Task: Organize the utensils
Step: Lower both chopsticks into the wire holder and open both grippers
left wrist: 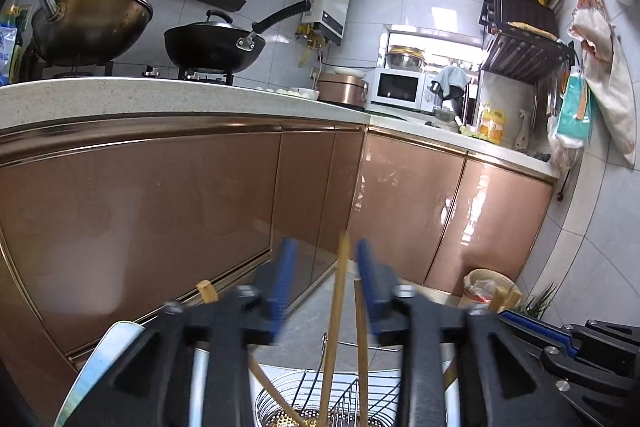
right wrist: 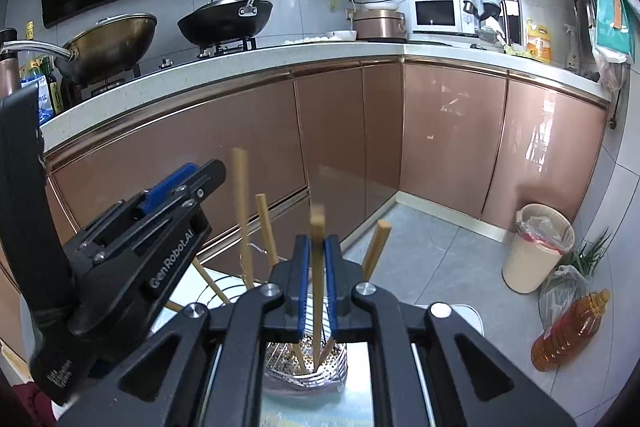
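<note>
In a kitchen of copper-fronted cabinets (right wrist: 248,131), you are standing bamboo chopsticks into a wire utensil basket (right wrist: 316,367) directly below both grippers. Your right gripper (right wrist: 316,247) is clenching one chopstick (right wrist: 318,291) between its blue pads, holding it near upright with its lower tip reaching down into the basket's perforated floor. Your left gripper (left wrist: 324,255) is standing released: its blue fingers (left wrist: 286,279) are parted, and a chopstick (left wrist: 338,307) is rising free in the gap between them, touching neither pad as far as the blur allows, its foot already down in the basket. Several more chopsticks (right wrist: 242,211) are leaning at loose angles around the rim.

The step in hand looks like the drop-off, with the left stick delivered and the right one waiting. The next move probably calls for you to ease the right pads apart so the stick settles among the others, then lift both grippers straight up, clear of the leaning sticks, so none gets dragged out or tipped over the rim.
</note>
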Action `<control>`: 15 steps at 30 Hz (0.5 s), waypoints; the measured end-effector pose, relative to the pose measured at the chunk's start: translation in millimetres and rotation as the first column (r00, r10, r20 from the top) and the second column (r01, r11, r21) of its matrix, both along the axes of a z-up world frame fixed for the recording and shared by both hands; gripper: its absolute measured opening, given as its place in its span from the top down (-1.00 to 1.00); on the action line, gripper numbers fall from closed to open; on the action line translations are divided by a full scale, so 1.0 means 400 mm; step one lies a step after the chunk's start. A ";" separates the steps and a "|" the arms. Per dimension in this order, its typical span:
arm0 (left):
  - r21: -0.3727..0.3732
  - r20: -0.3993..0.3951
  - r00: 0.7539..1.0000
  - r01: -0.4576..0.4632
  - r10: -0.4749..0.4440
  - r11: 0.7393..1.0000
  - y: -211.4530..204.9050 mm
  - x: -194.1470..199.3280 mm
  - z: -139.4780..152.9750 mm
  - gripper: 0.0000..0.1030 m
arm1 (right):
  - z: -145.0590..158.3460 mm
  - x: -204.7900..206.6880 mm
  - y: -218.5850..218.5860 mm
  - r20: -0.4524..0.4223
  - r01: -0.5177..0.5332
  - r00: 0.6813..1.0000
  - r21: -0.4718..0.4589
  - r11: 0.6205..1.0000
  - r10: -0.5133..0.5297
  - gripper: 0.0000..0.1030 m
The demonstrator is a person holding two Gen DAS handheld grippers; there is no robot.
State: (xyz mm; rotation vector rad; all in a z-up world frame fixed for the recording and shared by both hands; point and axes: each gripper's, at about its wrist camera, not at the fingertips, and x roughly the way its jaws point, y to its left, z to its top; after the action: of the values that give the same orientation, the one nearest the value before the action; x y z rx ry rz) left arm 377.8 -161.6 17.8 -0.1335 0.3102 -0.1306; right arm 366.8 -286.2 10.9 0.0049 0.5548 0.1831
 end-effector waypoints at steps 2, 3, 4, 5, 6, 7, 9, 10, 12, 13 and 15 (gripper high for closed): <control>0.005 0.014 1.000 -0.001 0.001 1.000 0.011 -0.023 0.018 0.18 | 0.010 -0.012 -0.004 -0.001 0.009 1.000 0.001 1.000 -0.009 0.84; 0.011 0.022 1.000 0.005 -0.005 1.000 0.017 -0.039 0.034 0.12 | 0.015 -0.017 -0.005 -0.002 0.011 1.000 0.002 1.000 -0.011 0.84; 0.016 0.027 1.000 0.008 -0.009 1.000 0.023 -0.050 0.043 0.07 | 0.022 -0.026 -0.006 -0.001 0.017 1.000 0.001 1.000 -0.017 0.84; 0.024 0.036 0.999 0.012 -0.013 1.000 0.031 -0.069 0.060 0.05 | 0.027 -0.033 -0.006 0.000 0.021 1.000 0.002 1.000 -0.021 0.84; 0.028 0.045 0.999 0.015 -0.017 0.999 0.041 -0.088 0.077 0.02 | 0.036 -0.047 -0.006 0.003 0.023 1.000 0.005 1.000 -0.023 0.84; 0.030 0.050 0.999 0.018 -0.019 0.999 0.048 -0.100 0.089 -0.04 | 0.044 -0.062 -0.006 0.008 0.025 1.000 0.004 1.000 -0.025 0.84; 0.033 0.050 0.999 0.016 -0.018 0.999 0.072 -0.134 0.119 -0.20 | 0.060 -0.091 -0.004 0.017 0.031 0.999 0.001 1.000 -0.031 0.84; 0.031 0.049 0.999 0.016 -0.017 0.999 0.086 -0.151 0.132 -0.26 | 0.070 -0.110 -0.004 0.021 0.034 0.999 0.002 0.999 -0.034 0.84; 0.038 0.036 0.999 0.008 -0.009 0.999 0.121 -0.189 0.161 -0.30 | 0.089 -0.140 -0.002 0.029 0.036 0.999 0.002 0.999 -0.036 0.84; 0.043 0.025 1.000 0.010 -0.011 0.999 0.134 -0.202 0.170 -0.30 | 0.101 -0.161 -0.001 0.034 0.036 0.999 0.001 0.999 -0.036 0.84; 0.059 -0.004 1.000 0.013 -0.012 0.998 0.162 -0.230 0.187 -0.30 | 0.122 -0.200 0.005 0.039 0.035 0.999 0.001 0.999 -0.035 0.84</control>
State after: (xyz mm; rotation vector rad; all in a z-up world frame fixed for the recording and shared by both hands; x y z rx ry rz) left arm 285.8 -96.9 92.7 -0.0731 0.3186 -0.1334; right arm 286.6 -284.2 59.6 0.0110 0.5157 0.1492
